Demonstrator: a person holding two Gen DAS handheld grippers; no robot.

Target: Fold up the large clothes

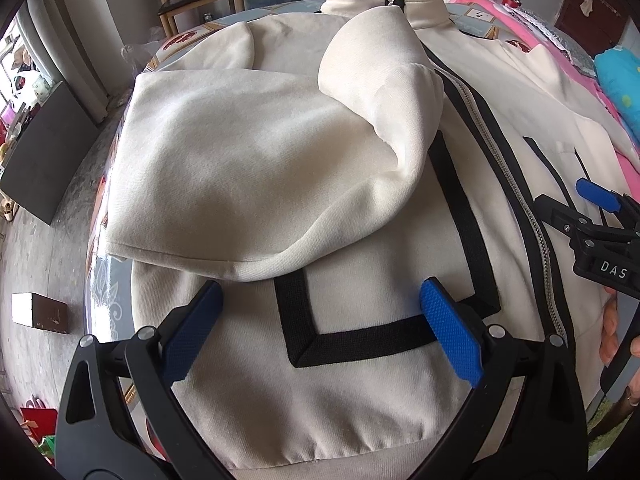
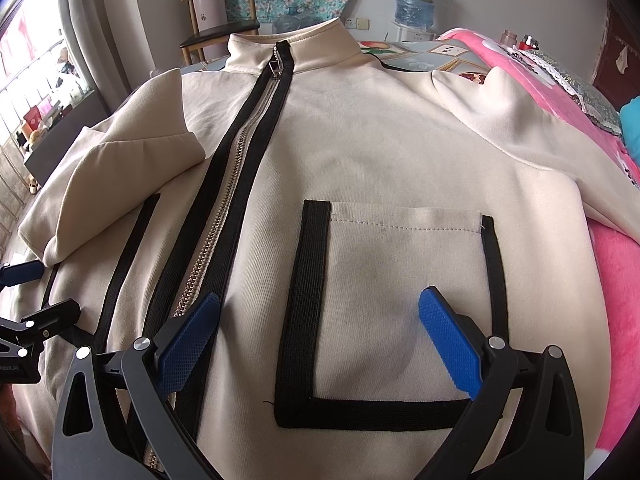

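Handling this cream jacket (image 2: pixel 360 152), expect soft, limp knit; pinch its hem at frame bottom. Your left gripper (image 1: pixel 320 328) and right gripper (image 2: pixel 320 344) gape wide, empty.

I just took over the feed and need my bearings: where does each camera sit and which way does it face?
Left wrist: rides the left gripper, looks up the jacket over the folded sleeve; right gripper and a hand show at right.
Right wrist: rides the right gripper, looks up the pocket toward the collar; left gripper at left edge.
Shared: zipper, chair.
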